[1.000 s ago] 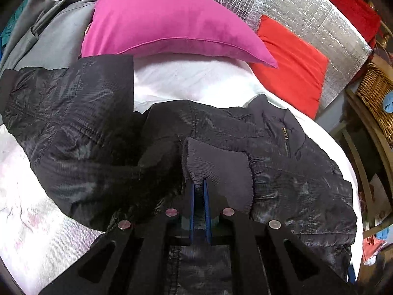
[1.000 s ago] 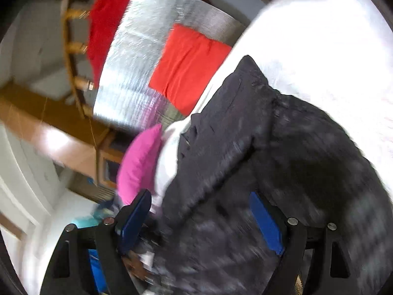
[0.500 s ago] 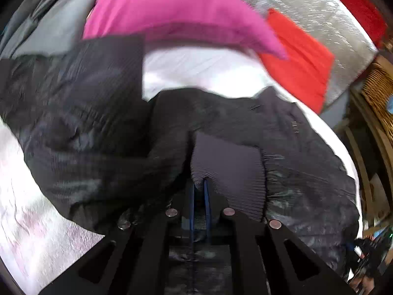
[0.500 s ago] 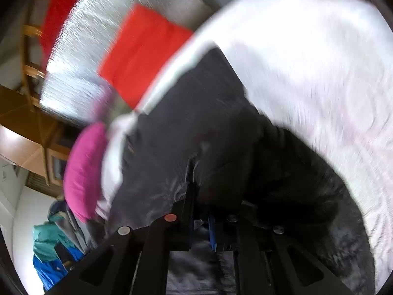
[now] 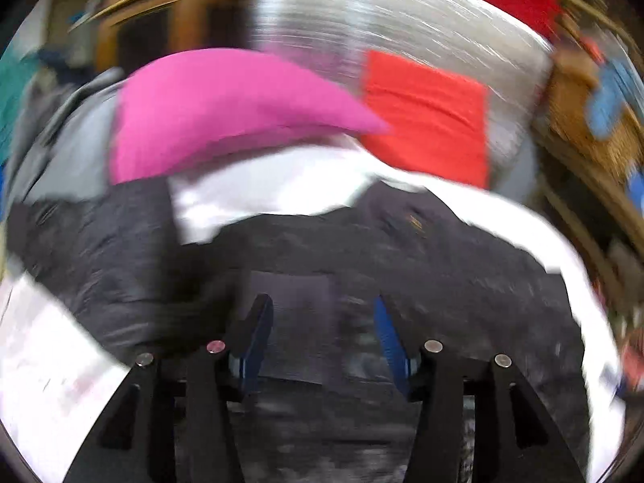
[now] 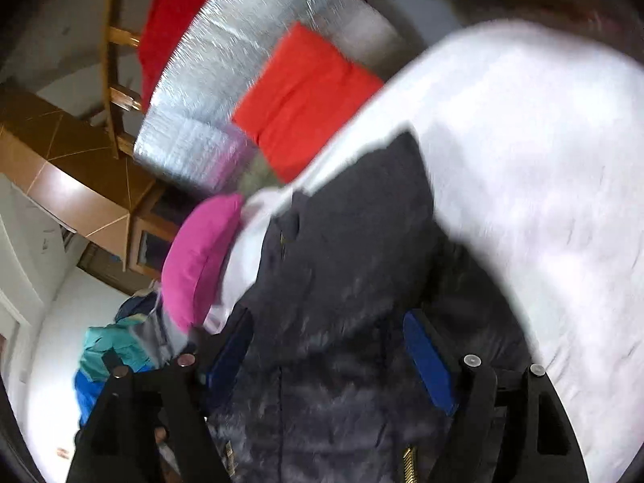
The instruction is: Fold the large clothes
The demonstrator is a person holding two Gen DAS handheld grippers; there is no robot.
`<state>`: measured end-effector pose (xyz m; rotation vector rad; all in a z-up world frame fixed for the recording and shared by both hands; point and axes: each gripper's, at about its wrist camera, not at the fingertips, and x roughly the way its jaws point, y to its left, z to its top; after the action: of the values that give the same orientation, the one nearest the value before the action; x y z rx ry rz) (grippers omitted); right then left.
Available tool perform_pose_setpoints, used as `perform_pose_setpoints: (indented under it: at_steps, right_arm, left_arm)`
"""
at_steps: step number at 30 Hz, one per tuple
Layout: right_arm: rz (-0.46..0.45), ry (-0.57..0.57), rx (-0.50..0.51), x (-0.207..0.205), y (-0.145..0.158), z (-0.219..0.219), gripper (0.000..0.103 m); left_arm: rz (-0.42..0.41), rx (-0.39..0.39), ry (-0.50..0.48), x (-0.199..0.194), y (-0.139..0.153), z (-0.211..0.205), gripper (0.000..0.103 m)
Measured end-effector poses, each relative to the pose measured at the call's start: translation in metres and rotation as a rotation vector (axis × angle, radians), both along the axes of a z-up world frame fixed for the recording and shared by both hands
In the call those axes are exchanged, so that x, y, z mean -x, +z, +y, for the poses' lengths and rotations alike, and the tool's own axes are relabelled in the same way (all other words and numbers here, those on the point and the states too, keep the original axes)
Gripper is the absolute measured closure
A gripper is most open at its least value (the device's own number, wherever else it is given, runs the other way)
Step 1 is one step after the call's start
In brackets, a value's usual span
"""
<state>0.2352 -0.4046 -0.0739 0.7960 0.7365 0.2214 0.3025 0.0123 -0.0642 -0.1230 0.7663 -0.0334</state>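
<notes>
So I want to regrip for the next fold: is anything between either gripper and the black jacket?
Nothing visible. The black jacket lies directly under the left gripper and right gripper, whose jaws have just been opening. The pink pillow sits beyond it.

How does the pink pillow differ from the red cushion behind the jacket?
The pink pillow is plump, curved and tapers to a point; the red cushion looks flat and squarish. The pink pillow lies on the white bed near the black jacket; the red cushion leans against a silver foil panel at the bed's far end. Both are plain, single-coloured soft furnishings, untouched by either gripper.
</notes>
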Motion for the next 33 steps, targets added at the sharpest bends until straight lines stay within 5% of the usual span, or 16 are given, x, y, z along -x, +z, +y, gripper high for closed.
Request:
perform_pose_setpoints:
  at_steps: [6,10,11,12,16,19,23,24,31,32,33]
  right_arm:
    - [0.105,-0.009,0.182,-0.071,-0.017,-0.025,0.023]
    - [0.168,0.024,0.208,-0.113,-0.037,-0.034,0.031]
    - [0.173,0.038,0.198,-0.123,-0.039,-0.036,0.056]
    - [0.198,0.066,0.205,-0.136,-0.043,-0.035,0.093]
    - [0.106,0.037,0.353,-0.139,-0.015,-0.024,0.096]
    - [0.243,0.069,0.433,-0.145,-0.041,-0.022,0.085]
    - [0.171,0.003,0.386,-0.112,-0.025,-0.034,0.029]
    - [0.138,-0.013,0.361,-0.098,-0.015,-0.037,0.026]
    - [0.206,0.114,0.422,-0.064,-0.022,-0.008,0.027]
    - [0.218,0.145,0.443,-0.064,-0.024,-0.001,0.06]
    - [0.238,0.18,0.469,-0.064,-0.029,0.003,0.07]
  left_arm:
    - [0.142,-0.127,-0.065,-0.026,-0.065,-0.036,0.049]
    - [0.104,-0.148,-0.078,-0.023,-0.078,-0.036,0.047]
    - [0.097,-0.145,-0.08,-0.023,-0.079,-0.035,0.046]
    - [0.091,-0.144,-0.082,-0.022,-0.079,-0.035,0.046]
    - [0.08,-0.101,-0.09,-0.017,-0.081,-0.027,0.043]
    - [0.078,-0.098,-0.088,-0.016,-0.082,-0.03,0.043]
    - [0.074,-0.101,-0.089,-0.017,-0.082,-0.03,0.043]
    - [0.073,-0.102,-0.09,-0.018,-0.082,-0.03,0.043]
    - [0.069,-0.107,-0.091,-0.022,-0.084,-0.031,0.043]
    - [0.068,-0.106,-0.091,-0.022,-0.084,-0.03,0.043]
    - [0.068,-0.102,-0.092,-0.022,-0.084,-0.03,0.043]
